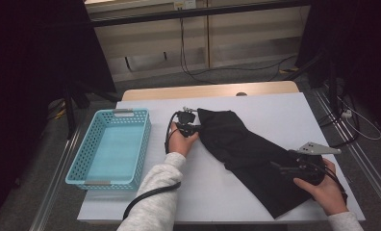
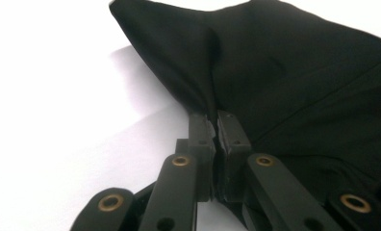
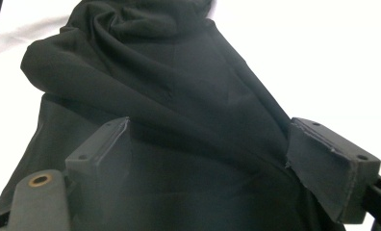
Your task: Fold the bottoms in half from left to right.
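Observation:
A black cloth (image 1: 248, 154) lies slanted across the white table cover (image 1: 275, 108), from the middle toward the front right. My left gripper (image 1: 194, 127) is at its upper left end and is shut on the cloth's edge (image 2: 212, 103), which is pinched between the two jaws (image 2: 216, 126). My right gripper (image 1: 281, 168) rests over the cloth's lower right part, open, with its jaws spread wide apart above the folds of the cloth (image 3: 179, 96). Its fingertips (image 3: 107, 144) have cloth lying between them.
A light blue plastic basket (image 1: 85, 156) stands at the left of the table with nothing in it. Bare white cover lies behind the cloth. Cables run on the floor beyond the table, and a metal rail (image 1: 357, 151) runs along the right side.

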A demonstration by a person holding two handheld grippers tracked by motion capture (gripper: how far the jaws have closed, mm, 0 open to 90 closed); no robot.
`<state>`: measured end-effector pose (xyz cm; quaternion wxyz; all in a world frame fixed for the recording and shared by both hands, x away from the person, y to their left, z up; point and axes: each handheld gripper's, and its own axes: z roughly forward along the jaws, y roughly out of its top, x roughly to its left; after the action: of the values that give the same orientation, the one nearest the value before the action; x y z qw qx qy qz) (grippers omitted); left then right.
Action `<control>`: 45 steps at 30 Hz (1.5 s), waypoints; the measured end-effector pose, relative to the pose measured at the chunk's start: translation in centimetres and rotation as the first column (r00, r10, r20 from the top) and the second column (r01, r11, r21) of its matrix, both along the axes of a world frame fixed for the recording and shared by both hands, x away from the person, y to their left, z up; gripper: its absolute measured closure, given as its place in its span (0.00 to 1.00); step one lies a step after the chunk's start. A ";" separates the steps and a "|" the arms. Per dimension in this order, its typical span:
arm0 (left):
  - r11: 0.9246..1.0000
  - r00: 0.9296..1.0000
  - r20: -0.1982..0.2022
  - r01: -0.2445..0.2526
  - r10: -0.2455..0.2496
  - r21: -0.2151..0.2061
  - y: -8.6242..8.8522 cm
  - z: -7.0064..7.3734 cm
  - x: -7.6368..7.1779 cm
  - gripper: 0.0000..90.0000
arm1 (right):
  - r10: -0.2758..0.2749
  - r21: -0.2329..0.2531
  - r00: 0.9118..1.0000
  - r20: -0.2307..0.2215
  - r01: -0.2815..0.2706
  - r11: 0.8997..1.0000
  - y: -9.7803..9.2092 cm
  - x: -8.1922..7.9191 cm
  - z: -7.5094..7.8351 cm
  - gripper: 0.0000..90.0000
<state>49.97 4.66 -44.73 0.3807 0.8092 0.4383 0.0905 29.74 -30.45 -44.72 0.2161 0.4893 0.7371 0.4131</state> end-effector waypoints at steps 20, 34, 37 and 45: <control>0.989 0.989 0.004 -0.146 0.146 -0.039 6.1 0.4 -0.4 0.96 | -0.046 -0.037 0.999 -0.010 0.046 0.998 -1.6 -0.7 0.3 0.27; 0.985 0.986 0.014 -0.165 0.166 -0.044 6.9 0.5 -0.2 0.95 | -0.059 -0.097 0.988 -0.142 0.046 0.994 -2.4 -0.8 -1.1 0.58; 0.986 0.987 0.012 -0.157 0.158 -0.047 7.0 0.4 -0.3 0.95 | -0.078 -0.084 0.984 -0.157 0.065 0.994 -2.6 -0.8 -0.9 0.77; 0.988 0.990 0.019 -0.139 0.141 -0.071 6.5 0.4 -0.4 0.93 | -0.059 -0.038 0.987 -0.152 0.054 0.998 -4.3 -0.6 -0.3 0.99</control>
<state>49.53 11.12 -44.30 0.4066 0.7616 0.4922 0.1116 29.18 -34.73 -45.00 0.1784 0.5365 0.7443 0.3554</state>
